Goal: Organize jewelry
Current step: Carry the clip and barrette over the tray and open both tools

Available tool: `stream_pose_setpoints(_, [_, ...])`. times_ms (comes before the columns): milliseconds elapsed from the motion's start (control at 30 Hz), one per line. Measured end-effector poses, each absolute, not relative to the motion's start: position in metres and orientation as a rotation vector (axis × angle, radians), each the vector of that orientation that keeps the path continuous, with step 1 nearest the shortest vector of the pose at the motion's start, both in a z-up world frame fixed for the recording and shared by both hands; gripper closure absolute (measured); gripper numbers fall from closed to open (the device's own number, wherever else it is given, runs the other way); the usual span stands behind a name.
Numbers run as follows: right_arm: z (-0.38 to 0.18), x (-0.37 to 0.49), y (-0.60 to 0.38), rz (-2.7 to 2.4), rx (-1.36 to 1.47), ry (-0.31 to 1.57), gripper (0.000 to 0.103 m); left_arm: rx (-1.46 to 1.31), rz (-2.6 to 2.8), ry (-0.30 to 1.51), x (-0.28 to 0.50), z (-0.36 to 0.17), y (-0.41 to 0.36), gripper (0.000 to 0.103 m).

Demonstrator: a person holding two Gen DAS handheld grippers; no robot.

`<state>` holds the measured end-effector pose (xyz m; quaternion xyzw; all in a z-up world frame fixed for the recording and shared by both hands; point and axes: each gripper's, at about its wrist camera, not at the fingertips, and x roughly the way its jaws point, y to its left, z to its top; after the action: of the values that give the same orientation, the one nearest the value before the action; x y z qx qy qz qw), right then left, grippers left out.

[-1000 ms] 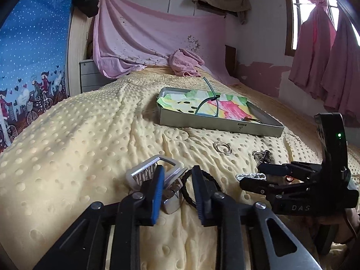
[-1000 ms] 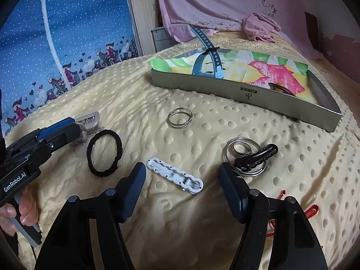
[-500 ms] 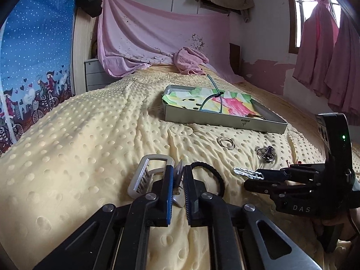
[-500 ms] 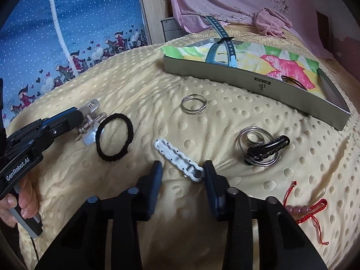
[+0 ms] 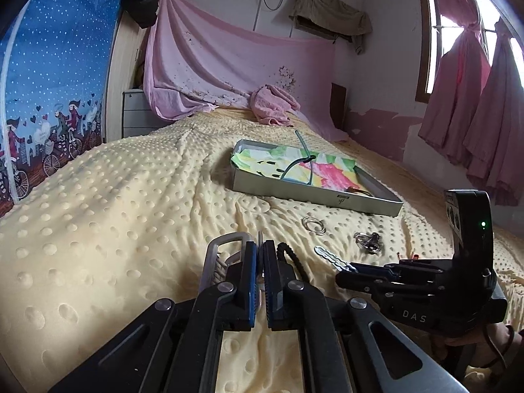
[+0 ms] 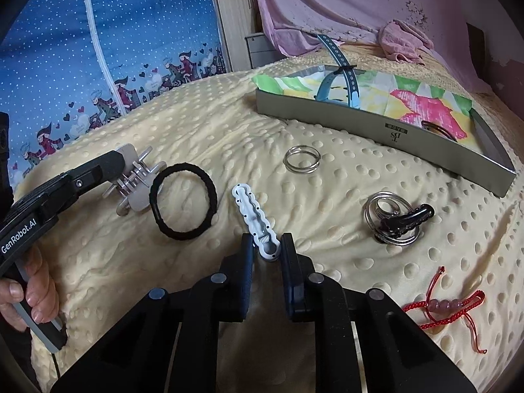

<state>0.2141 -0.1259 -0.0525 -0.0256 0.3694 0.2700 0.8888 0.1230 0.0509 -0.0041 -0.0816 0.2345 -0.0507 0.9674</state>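
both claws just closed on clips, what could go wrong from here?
1. The left claw pinches only one lever of the silver claw clip; it may swing or slip when lifted.
2. That clip touches the black hair tie, which could get dragged along.
3. The right claw holds the white clip by its spring end only, so it may pivot before reaching the tray.

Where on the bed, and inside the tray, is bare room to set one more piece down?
On the blanket, the bare stretch left of the tray and beyond the silver claw clip. Inside the tray, the paper between the blue strap and the ring in its right corner. Crowded: the row from the black hair tie to the red cord bracelet.
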Motion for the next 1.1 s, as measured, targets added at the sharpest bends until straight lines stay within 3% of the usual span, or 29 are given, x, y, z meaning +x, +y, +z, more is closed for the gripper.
stream_pose_setpoints(500, [-0.017,0.208,-0.152,0.525,0.069,0.607,0.088,-0.195,-0.164,0.365,0.129,0.045,0.024,0.099])
stream_pose_setpoints(800, [0.009,0.235,-0.220,0.331,0.126,0.532,0.088,-0.251,-0.288,0.367,0.197,0.061,-0.023,0.099])
stream_pose_setpoints(1100, [0.013,0.315,-0.268,0.189,0.082,0.562,0.088,-0.234,-0.361,0.441,0.285,0.050,-0.071,0.099])
